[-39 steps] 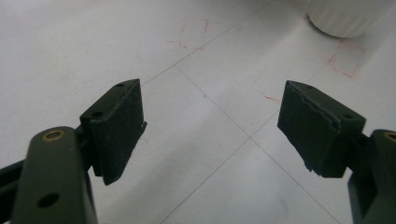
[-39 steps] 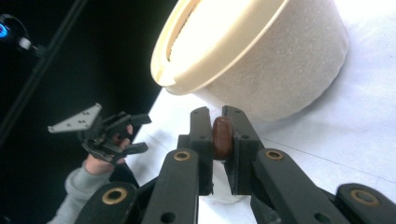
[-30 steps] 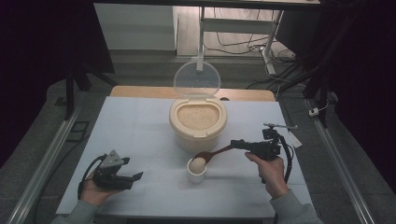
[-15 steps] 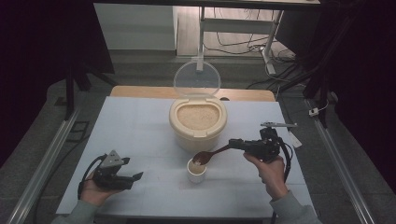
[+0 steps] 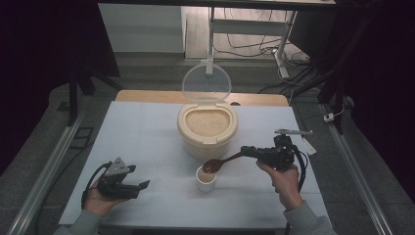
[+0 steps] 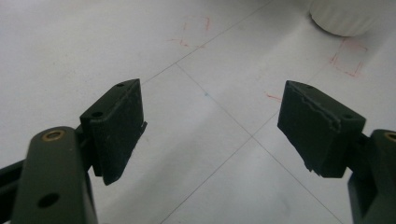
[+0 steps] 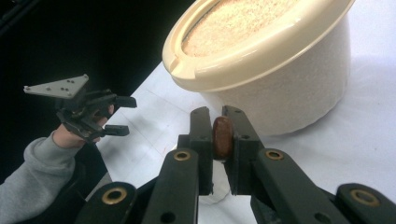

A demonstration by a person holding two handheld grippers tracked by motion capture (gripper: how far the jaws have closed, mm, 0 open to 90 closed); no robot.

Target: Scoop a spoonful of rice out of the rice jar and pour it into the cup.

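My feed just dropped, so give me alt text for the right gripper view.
The right gripper is shut on a brown spoon handle before a cream tub of pale grain. At left, the left gripper hangs open in a grey-sleeved hand.

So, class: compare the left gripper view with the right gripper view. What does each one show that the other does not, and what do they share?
Left gripper view alone: the left gripper from close up, jaws wide apart with nothing between them, and red pen marks on the table.

Right gripper view alone: the right gripper shut on the brown spoon handle, and the cream container full of rice.

Both share: the white table.
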